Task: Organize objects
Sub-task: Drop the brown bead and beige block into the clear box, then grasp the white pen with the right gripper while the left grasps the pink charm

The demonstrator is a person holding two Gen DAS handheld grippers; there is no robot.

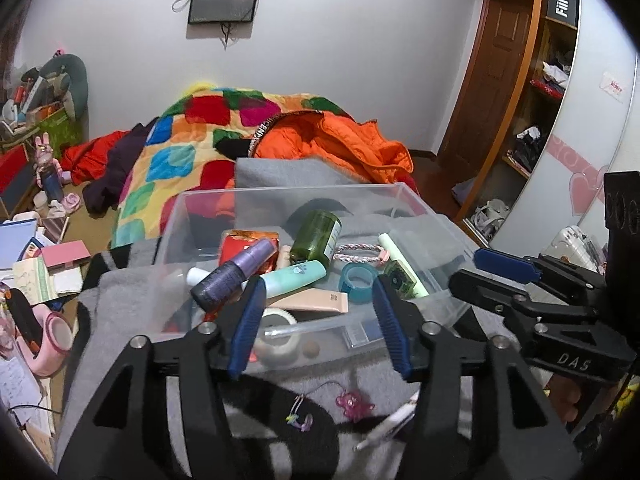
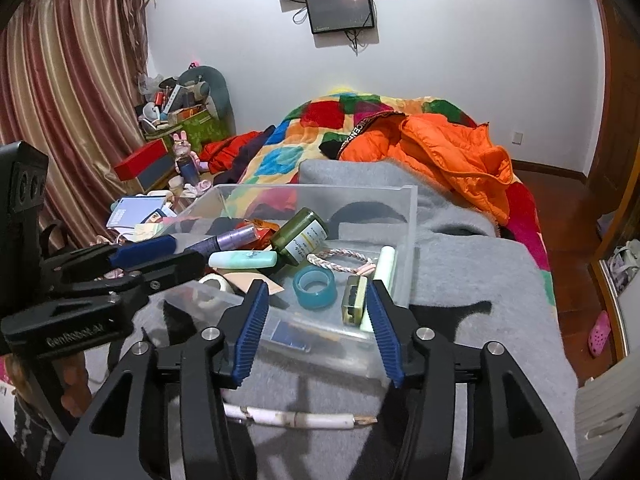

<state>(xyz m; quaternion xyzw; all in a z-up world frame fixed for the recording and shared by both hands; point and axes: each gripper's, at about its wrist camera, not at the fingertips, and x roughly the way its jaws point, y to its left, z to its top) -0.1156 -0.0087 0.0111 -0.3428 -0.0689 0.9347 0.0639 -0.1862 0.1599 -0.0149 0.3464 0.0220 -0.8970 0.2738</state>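
Though unheld, white pen [image 2: 304,419] just below gaping right tool [image 2: 316,334].

Left tool [image 1: 318,320] spread wide, right tool [image 2: 316,330] likewise, side by side.

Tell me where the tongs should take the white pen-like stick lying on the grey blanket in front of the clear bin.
Grip the white stick at mid-length, coming straight down from above with the right tongs, which are open and nearest. It lies flat and crosswise on the grey blanket, outside the clear bin, so the fingers should close across its thin width, probably clear of the frayed dark tip.
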